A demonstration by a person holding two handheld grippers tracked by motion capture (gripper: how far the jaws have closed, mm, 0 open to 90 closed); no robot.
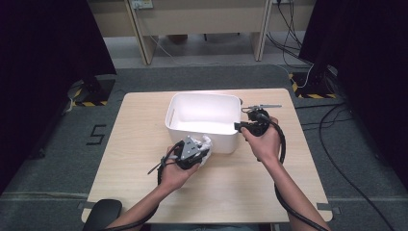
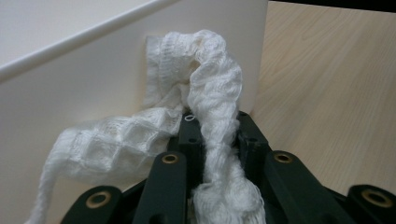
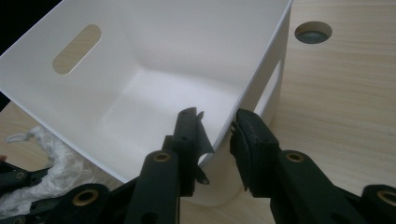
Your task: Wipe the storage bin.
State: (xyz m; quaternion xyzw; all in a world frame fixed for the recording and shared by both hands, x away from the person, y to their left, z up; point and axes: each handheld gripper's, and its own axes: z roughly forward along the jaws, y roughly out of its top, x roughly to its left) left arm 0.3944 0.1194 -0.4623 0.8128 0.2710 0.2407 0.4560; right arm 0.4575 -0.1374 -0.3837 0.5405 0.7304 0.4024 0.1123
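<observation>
A white waffle-weave cloth is bunched between the jaws of my left gripper, which is shut on it. The cloth presses against the near outside wall of a white plastic bin. My right gripper straddles the bin's near right corner, one jaw inside and one outside, closed on the rim. The bin's inside is bare. In the right gripper view the cloth and the left gripper lie low at the left.
The bin stands at the middle back of a light wooden table. A round cable hole sits in the tabletop just beyond the bin. Dark curtains, cables and desk legs stand around the table on a grey floor.
</observation>
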